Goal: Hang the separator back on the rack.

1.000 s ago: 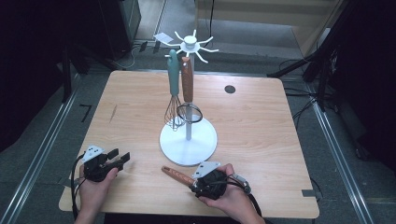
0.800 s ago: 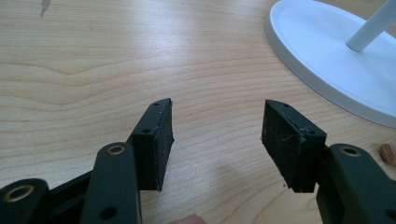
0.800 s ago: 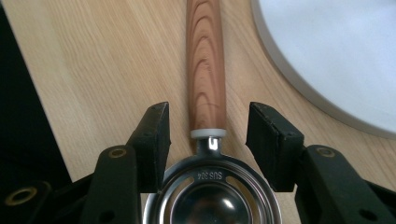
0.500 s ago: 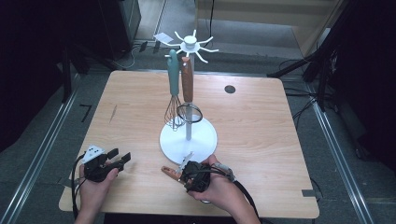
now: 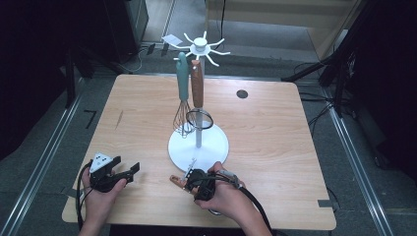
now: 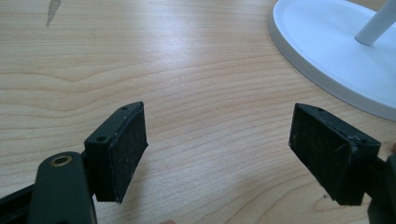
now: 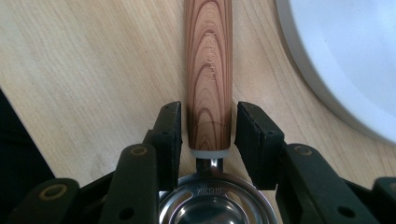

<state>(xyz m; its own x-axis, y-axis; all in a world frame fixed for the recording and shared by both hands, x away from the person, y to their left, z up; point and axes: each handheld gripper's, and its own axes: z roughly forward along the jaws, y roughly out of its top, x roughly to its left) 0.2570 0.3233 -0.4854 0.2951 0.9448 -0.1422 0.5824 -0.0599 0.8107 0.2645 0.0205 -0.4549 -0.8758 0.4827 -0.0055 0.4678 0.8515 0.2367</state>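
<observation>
A utensil with a wooden handle and a steel head lies on the table in front of the white rack's base. My right gripper straddles the handle's lower end. Its jaws have just been closing, and a thin gap shows on each side between pad and wood. My left gripper rests at the near left of the table. Its jaws have just been opening and stand open, with only bare wood between them.
The rack's pole carries a teal-handled whisk and a wooden-handled strainer hanging from the top hooks. The round base lies close to both grippers. A dark round hole marks the far right of the tabletop.
My right hand has slid left along the lying utensil, covering more of it, and its jaws have narrowed. My left gripper's jaws have spread wider while that hand stayed put.
</observation>
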